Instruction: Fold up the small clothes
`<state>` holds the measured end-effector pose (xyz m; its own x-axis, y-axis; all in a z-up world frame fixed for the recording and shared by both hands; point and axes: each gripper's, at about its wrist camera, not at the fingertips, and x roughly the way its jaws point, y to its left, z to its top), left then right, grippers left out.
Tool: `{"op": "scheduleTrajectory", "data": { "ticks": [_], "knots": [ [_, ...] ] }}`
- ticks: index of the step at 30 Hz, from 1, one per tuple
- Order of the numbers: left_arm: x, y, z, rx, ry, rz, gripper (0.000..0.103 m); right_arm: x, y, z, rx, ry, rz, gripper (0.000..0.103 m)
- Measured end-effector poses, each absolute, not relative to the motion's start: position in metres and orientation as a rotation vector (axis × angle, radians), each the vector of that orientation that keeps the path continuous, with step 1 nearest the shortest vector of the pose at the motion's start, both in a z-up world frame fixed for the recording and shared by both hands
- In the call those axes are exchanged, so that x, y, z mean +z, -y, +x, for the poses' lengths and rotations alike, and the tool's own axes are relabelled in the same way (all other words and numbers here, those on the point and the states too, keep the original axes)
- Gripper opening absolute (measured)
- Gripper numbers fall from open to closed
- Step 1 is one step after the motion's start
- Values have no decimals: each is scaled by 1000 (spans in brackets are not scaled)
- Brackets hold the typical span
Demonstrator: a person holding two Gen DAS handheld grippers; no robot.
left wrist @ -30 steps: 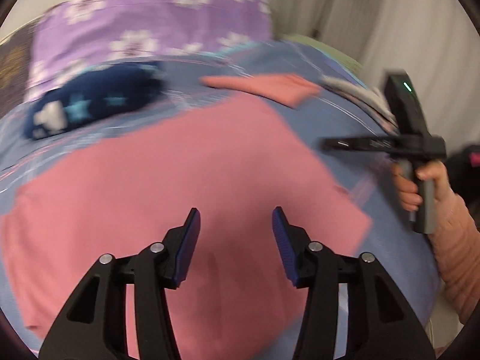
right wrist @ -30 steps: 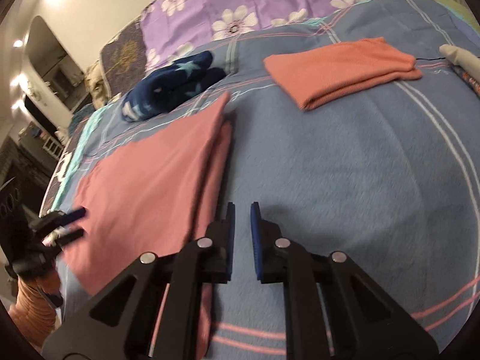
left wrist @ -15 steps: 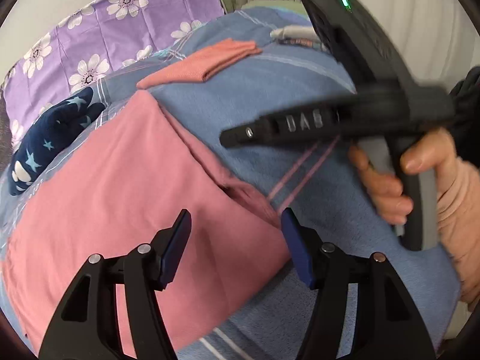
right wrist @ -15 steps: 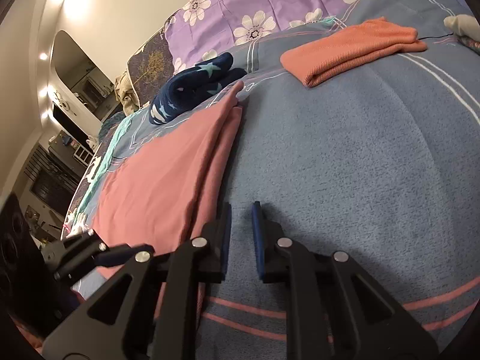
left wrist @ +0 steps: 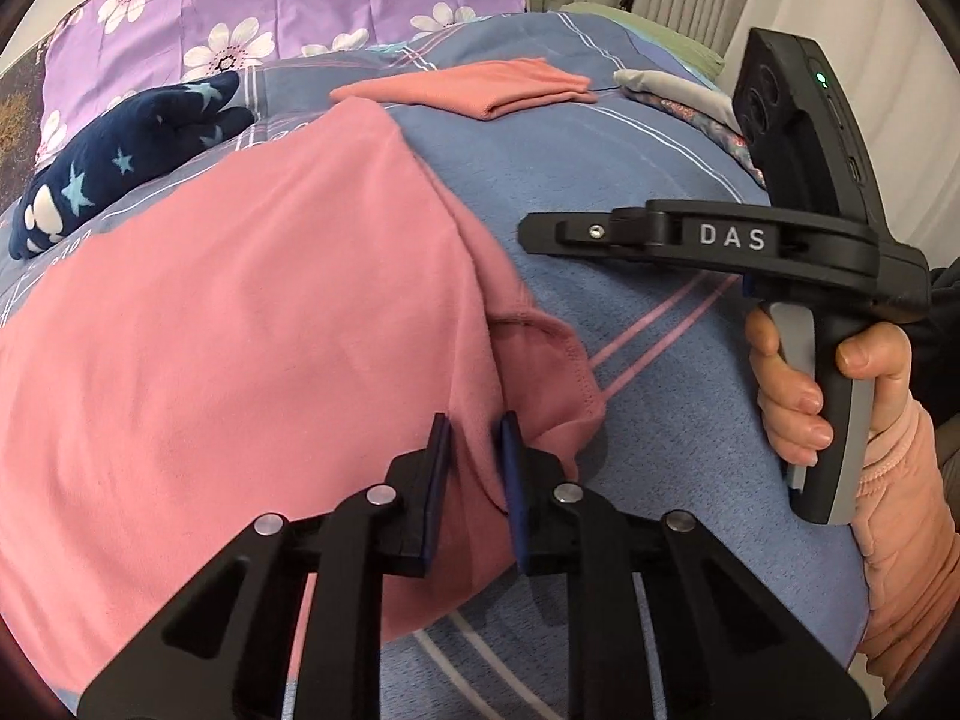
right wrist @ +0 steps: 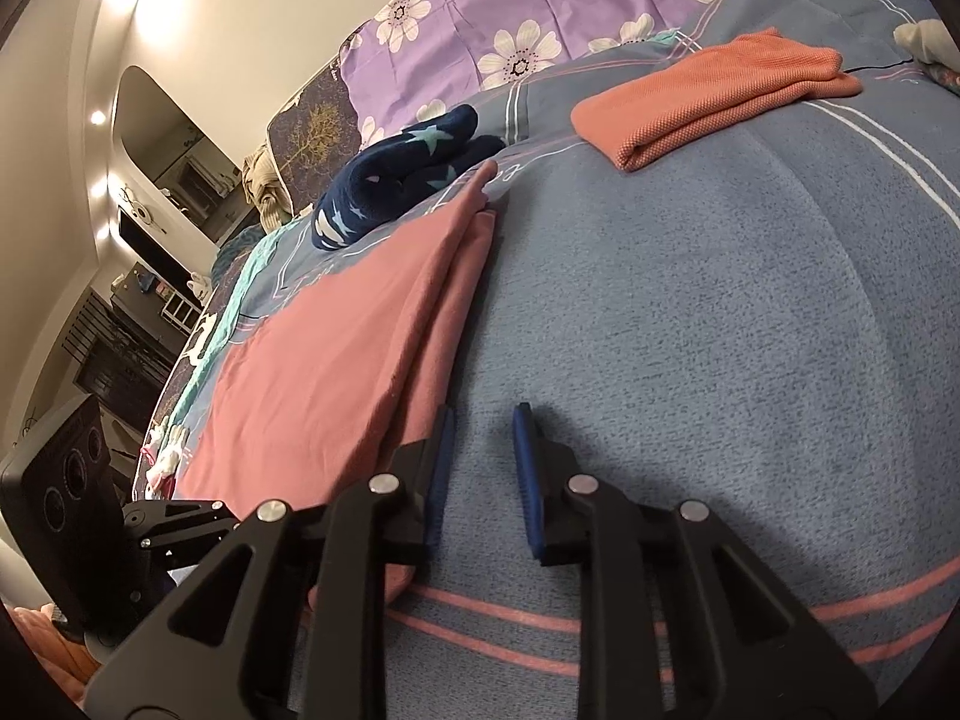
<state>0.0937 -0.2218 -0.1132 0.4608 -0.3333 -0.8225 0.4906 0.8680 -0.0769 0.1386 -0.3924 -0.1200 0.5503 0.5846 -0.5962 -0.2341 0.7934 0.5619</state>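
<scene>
A pink garment (left wrist: 240, 330) lies flat on the blue bedcover (left wrist: 630, 168), folded lengthwise; it also shows in the right wrist view (right wrist: 336, 348). My left gripper (left wrist: 474, 450) is shut on the near right edge of the pink garment, by its sleeve (left wrist: 558, 372). My right gripper (right wrist: 480, 438) is slightly open and empty, low over the bedcover (right wrist: 720, 330), with its left finger at the garment's right edge. In the left wrist view the right gripper (left wrist: 540, 234) is seen from the side above the bedcover.
A folded orange-pink cloth (left wrist: 480, 90) lies farther back, also in the right wrist view (right wrist: 714, 96). A navy star-print garment (left wrist: 120, 156) lies at the back left. Purple flowered pillows (left wrist: 270, 12) stand behind. Grey and patterned clothes (left wrist: 678, 96) lie at the back right.
My left gripper closed from wide open onto the pink garment's near right edge. My right gripper moved down beside that edge and opened slightly.
</scene>
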Motion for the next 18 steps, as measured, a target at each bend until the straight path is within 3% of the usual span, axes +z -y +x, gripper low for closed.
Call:
{"op": "scheduleTrajectory", "data": {
  "ticks": [7,9,18],
  "knots": [
    [-109,208,88,-491,-960,139,22,-116,383,137,536,-852,403,36],
    [-103,205,86,-474,-927,132,32,-116,382,137,536,-851,393,37],
    [-87,243,57,-570,-784,300,45,-117,385,136,544,-853,413,37]
  ]
}}
